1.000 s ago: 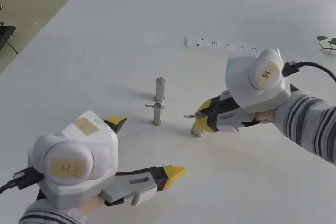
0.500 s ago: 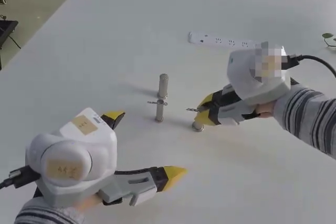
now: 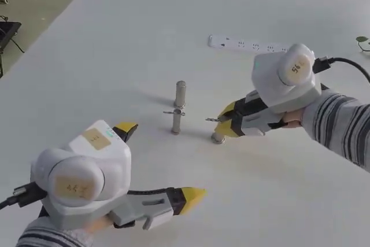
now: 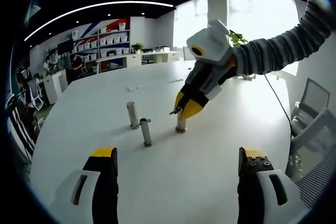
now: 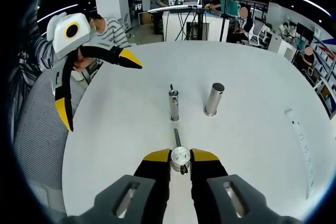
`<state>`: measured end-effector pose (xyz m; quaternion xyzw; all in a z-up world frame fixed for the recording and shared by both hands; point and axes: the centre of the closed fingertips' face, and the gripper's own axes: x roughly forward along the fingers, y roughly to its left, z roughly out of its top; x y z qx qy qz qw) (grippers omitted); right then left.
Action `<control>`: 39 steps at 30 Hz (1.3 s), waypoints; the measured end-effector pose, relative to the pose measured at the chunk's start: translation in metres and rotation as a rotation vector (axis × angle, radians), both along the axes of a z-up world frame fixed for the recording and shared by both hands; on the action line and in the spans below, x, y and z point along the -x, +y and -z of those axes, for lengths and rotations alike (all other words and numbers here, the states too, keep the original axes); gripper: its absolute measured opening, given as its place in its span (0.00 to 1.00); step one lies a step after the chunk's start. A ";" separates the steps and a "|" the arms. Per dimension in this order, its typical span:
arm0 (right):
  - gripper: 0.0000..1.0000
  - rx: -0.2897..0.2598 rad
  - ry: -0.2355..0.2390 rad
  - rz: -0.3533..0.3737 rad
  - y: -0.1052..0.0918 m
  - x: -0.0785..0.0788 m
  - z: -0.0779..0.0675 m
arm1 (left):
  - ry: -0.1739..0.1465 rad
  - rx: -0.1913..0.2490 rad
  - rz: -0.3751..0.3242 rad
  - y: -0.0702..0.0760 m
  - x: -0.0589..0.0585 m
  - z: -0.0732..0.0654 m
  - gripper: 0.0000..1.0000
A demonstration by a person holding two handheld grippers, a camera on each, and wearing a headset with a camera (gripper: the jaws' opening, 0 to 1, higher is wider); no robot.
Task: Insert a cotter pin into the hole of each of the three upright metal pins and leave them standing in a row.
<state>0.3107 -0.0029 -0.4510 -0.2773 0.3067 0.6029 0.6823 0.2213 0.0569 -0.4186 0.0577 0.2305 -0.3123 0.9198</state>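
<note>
Three upright metal pins stand on the white table (image 3: 115, 56). The far pin (image 3: 180, 93) (image 5: 214, 98) (image 4: 133, 115) is bare. Through the top of the middle pin (image 3: 176, 121) (image 5: 174, 104) (image 4: 146, 132) runs a cotter pin. My right gripper (image 3: 222, 121) (image 5: 180, 157) is shut on another cotter pin (image 3: 211, 120) (image 5: 177, 137) at the top of the near pin (image 3: 218, 137) (image 4: 181, 121), and the pin's round top shows between the jaws. My left gripper (image 3: 160, 160) (image 4: 177, 156) hangs open at the front left, well apart from the pins and holding nothing.
A white power strip (image 3: 248, 44) (image 5: 299, 129) lies behind the pins. A black cable (image 3: 347, 70) trails from the right gripper. Beyond the table are office chairs (image 4: 315, 108), desks and seated people.
The head camera has shifted a little. The right gripper stays at the near pin with the cotter pin, and the left gripper has barely moved.
</note>
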 end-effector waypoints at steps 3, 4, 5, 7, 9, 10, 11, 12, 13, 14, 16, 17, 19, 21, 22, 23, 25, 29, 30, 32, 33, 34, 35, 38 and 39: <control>0.09 -0.003 -0.002 0.000 0.000 0.001 -0.001 | 0.003 0.002 0.000 0.000 0.000 0.000 0.95; 0.09 -0.004 0.000 0.002 0.001 0.002 -0.001 | 0.004 0.002 0.001 -0.001 0.001 0.000 0.96; 0.09 -0.005 0.002 0.005 0.001 0.002 -0.001 | 0.006 0.003 0.000 -0.001 0.001 0.000 0.96; 0.09 -0.005 0.001 0.000 0.000 0.000 0.000 | 0.005 0.005 0.000 -0.001 0.001 0.000 0.98; 0.09 -0.006 0.003 -0.001 0.000 0.001 0.000 | 0.004 0.013 0.001 -0.002 0.001 -0.002 0.99; 0.09 -0.008 -0.003 -0.008 0.001 0.002 0.000 | 0.004 0.015 0.001 -0.002 0.001 -0.002 0.99; 0.09 -0.009 -0.004 -0.008 0.001 0.002 0.000 | 0.006 0.017 0.001 -0.002 0.001 -0.002 0.99; 0.09 -0.014 0.001 0.003 0.002 0.002 -0.001 | 0.006 0.019 0.001 -0.002 0.001 -0.002 0.99; 0.11 -0.016 0.002 0.006 0.002 0.002 -0.001 | 0.008 0.023 0.002 -0.003 0.001 -0.002 0.99; 0.13 -0.019 0.005 0.008 0.002 0.003 -0.002 | 0.009 0.026 0.002 -0.003 0.001 -0.002 0.99; 0.18 -0.023 0.015 0.020 0.003 0.004 -0.003 | 0.016 0.033 -0.002 -0.003 0.002 -0.002 0.99; 0.19 -0.022 0.007 0.025 0.003 0.004 -0.004 | 0.018 0.037 -0.002 -0.002 0.001 -0.003 0.99; 0.19 -0.041 0.012 0.031 0.006 0.004 -0.010 | 0.015 0.038 -0.004 -0.002 0.001 -0.003 0.99; 0.22 -0.093 0.031 0.074 0.012 0.001 -0.016 | 0.015 0.040 -0.006 -0.002 0.001 -0.004 0.99; 0.23 -0.117 0.039 0.095 0.014 -0.003 -0.018 | 0.017 0.043 -0.008 -0.002 0.001 -0.004 0.99; 0.23 -0.141 0.043 0.122 0.017 -0.007 -0.022 | 0.017 0.046 -0.011 -0.001 0.001 -0.004 0.99; 0.26 -0.189 0.040 0.171 0.024 -0.013 -0.031 | 0.017 0.049 -0.014 -0.001 0.001 -0.005 0.99; 0.27 -0.217 0.007 0.239 0.030 -0.029 -0.035 | 0.014 0.049 -0.014 0.000 0.002 -0.006 0.99; 0.27 -0.225 0.003 0.267 0.031 -0.035 -0.035 | 0.015 0.050 -0.014 0.000 0.002 -0.007 0.99; 0.28 -0.247 0.016 0.306 0.036 -0.044 -0.034 | 0.014 0.049 -0.017 0.002 0.002 -0.007 0.99; 0.29 -0.258 0.020 0.319 0.038 -0.046 -0.034 | 0.014 0.050 -0.018 0.002 0.002 -0.007 0.99; 0.29 -0.261 0.020 0.321 0.041 -0.048 -0.032 | 0.014 0.052 -0.021 0.003 0.002 -0.007 0.99; 0.29 -0.263 0.024 0.323 0.043 -0.048 -0.031 | 0.015 0.054 -0.023 0.004 0.002 -0.007 0.99; 0.29 -0.267 0.023 0.340 0.050 -0.050 -0.027 | 0.013 0.061 -0.033 0.006 0.003 -0.008 0.99; 0.30 -0.266 0.022 0.347 0.051 -0.052 -0.026 | 0.012 0.062 -0.036 0.006 0.002 -0.008 0.99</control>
